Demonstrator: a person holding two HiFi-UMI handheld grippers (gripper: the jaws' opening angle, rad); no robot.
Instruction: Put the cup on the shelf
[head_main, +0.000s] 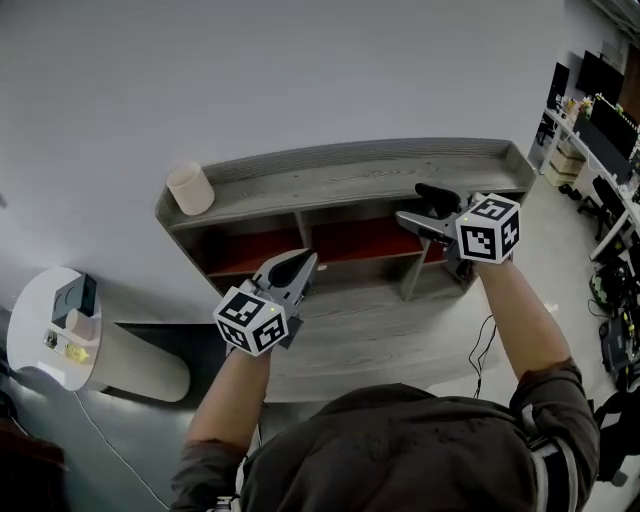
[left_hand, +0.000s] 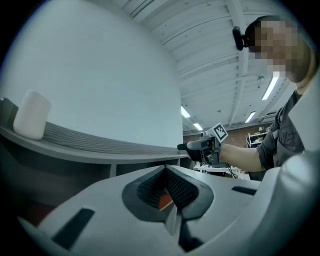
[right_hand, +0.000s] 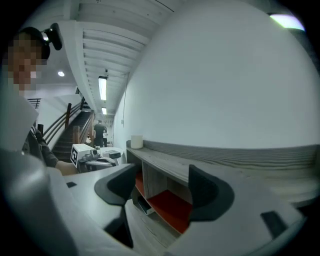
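Observation:
A cream cup (head_main: 190, 188) stands upright on the left end of the top board of the grey wooden shelf (head_main: 380, 165), which has red-lined compartments. The cup also shows in the left gripper view (left_hand: 32, 115) and, small and far, in the right gripper view (right_hand: 136, 142). My left gripper (head_main: 298, 266) hovers in front of the left compartment, its jaws shut on nothing (left_hand: 166, 172). My right gripper (head_main: 418, 206) is over the shelf's right part, far from the cup. Its jaws stand apart with nothing between them (right_hand: 162, 182).
A round white side table (head_main: 30, 300) with small items stands at the left, with a beige cylinder (head_main: 130, 365) lying beside it. Desks and chairs (head_main: 600, 130) fill the far right. A cable (head_main: 480, 350) runs on the floor. The wall rises behind the shelf.

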